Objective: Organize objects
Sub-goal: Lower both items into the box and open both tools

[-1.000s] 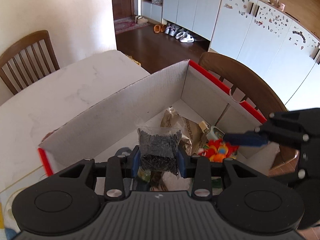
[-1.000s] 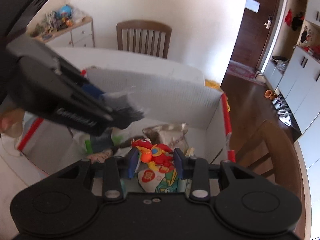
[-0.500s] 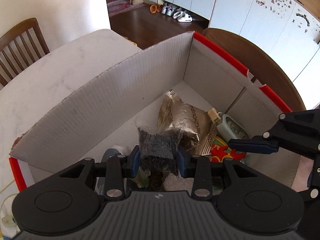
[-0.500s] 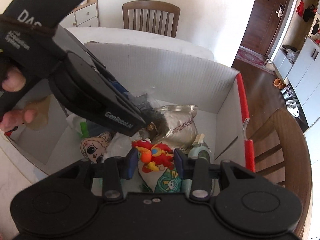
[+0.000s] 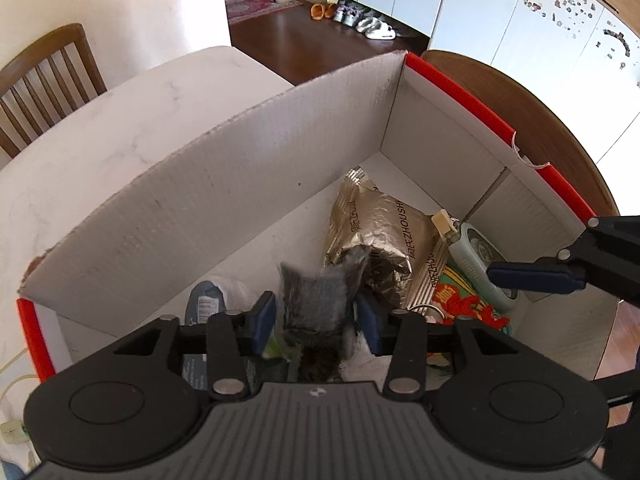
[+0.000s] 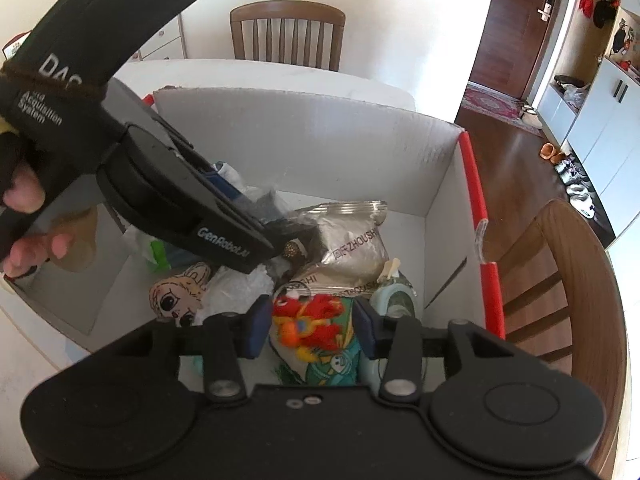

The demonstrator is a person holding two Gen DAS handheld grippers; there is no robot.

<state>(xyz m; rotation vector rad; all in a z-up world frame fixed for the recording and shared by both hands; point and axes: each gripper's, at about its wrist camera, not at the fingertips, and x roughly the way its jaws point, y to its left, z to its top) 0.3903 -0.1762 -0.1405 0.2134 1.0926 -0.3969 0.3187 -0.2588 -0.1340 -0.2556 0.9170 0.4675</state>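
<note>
Left tool (image 5: 316,316) opened, dark packet (image 5: 316,300) blurred

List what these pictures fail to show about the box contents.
- Dark pouch, left wrist view: motion-blurred; grip or release unclear.
- Dark pouch, right wrist view: mostly hidden behind the left gripper.
- Green bottle, left wrist view: lower part covered by the right gripper.

The silver foil bag (image 5: 376,232) reads "ZHOUSHI". The left gripper (image 6: 224,236) body reads "GenRobot.AI", and "DAS", "Data Acquisition System" higher up.
</note>
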